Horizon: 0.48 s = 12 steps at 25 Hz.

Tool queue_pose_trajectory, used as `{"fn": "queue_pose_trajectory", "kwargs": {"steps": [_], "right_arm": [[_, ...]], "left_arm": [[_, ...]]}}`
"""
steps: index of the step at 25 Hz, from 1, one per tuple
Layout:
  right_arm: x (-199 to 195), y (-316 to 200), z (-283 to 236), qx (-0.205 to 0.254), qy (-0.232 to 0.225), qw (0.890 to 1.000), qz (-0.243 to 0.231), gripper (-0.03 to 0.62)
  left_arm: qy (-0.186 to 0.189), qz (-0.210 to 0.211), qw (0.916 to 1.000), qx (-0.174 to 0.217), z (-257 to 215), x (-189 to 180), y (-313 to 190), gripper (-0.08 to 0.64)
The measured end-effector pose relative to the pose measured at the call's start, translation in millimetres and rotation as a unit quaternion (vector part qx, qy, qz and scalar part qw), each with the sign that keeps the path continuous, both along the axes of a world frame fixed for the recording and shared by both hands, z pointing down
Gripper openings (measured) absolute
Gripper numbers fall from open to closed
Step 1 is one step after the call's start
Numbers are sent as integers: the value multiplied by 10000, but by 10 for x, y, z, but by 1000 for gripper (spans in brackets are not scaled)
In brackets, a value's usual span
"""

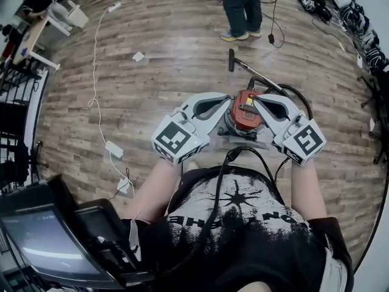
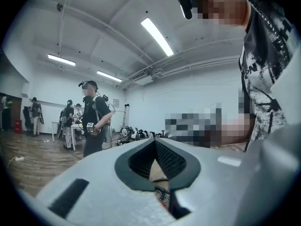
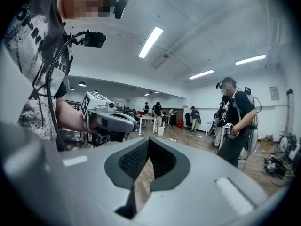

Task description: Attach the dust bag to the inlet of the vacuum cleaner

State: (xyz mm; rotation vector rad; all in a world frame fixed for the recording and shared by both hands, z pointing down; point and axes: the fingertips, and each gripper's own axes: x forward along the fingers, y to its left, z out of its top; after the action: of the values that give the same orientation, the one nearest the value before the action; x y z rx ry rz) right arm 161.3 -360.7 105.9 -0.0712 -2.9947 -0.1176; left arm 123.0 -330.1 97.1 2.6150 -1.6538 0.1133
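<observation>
Both claws are pressed together with nothing pinched: in the left gripper view the left gripper (image 2: 154,142) has its two ribbed black pads meeting at the tips, and in the right gripper view the right gripper (image 3: 147,140) looks the same, with only bare floor showing through the shaped gap behind the tips. From the head view the two grippers, left (image 1: 229,103) and right (image 1: 257,101), point toward each other, tips close together but apart, each with one marker cube at the near end. Directly below and between the tips stands the one vacuum cleaner (image 1: 245,111), red on top with a grey body, on the wooden floor (image 1: 152,102). Its black hose (image 1: 296,93) loops off to the right and joins one wand (image 1: 250,67) that runs far-left to a dark nozzle. Farther out, a white cable (image 1: 95,90) trails over the left floor with two white adapters along it, and one small white scrap (image 1: 138,56) lies on the far left. One bystander's legs (image 1: 242,11) stand at the far edge. Near left sits one dark monitor (image 1: 42,242). The right gripper view also shows one other person (image 3: 235,121) on the right carrying a marker cube.
</observation>
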Motion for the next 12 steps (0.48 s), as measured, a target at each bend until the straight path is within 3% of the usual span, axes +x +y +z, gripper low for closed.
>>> {"fn": "queue_pose_trajectory", "kwargs": {"steps": [12], "right_arm": [[326, 118, 67, 117, -103, 9999, 14, 6]], "left_arm": [[-192, 119, 9996, -183, 103, 388, 61, 2]]}}
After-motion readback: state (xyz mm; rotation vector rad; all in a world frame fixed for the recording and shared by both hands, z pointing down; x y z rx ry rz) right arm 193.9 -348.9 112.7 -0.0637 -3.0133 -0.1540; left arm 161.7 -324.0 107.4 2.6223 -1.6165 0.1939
